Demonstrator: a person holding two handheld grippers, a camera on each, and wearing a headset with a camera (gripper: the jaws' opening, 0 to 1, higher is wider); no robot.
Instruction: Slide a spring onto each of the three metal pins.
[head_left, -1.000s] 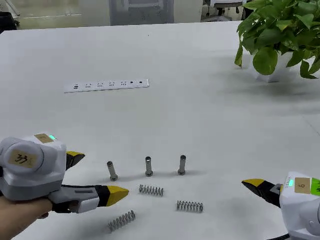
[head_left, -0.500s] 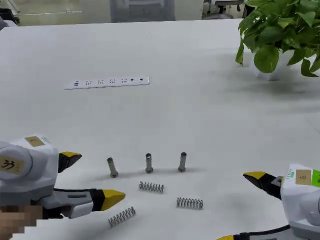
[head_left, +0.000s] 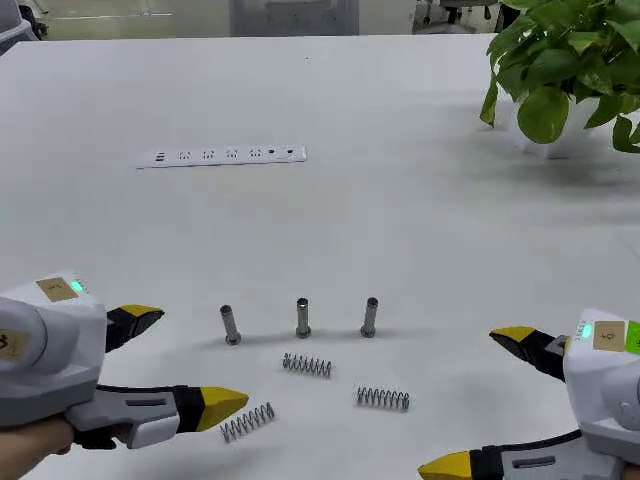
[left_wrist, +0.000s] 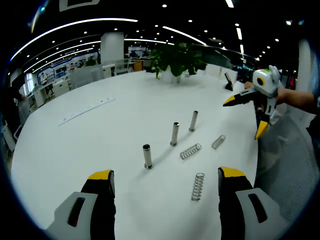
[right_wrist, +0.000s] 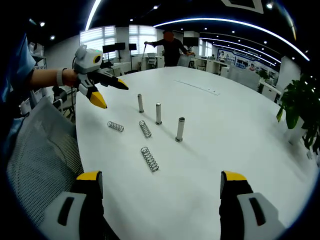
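Since a second ago the left hand-held gripper (head_left: 183, 360) has drawn back toward the lower left of the head view, and its lower yellow tip is now just beside the left spring (head_left: 247, 422). The lower jaw of the right hand-held gripper (head_left: 478, 400) has come into the bottom edge of the frame. The pins and springs have not moved. The left pin (head_left: 230, 325), middle pin (head_left: 302, 317) and right pin (head_left: 370, 317) stand upright in a row at centre frame, all bare. The middle spring (head_left: 306, 365) and right spring (head_left: 383, 398) lie flat just below them. The white counter (head_left: 400, 220) runs open behind the pins to a power strip (head_left: 222, 155) at upper left and a plant (head_left: 570, 60) at upper right, both well apart from the work. Both hand-held grippers hover with jaws wide apart, gripping nothing, flanking the springs. A hand (head_left: 25, 445) grips the left one at the lower left corner.
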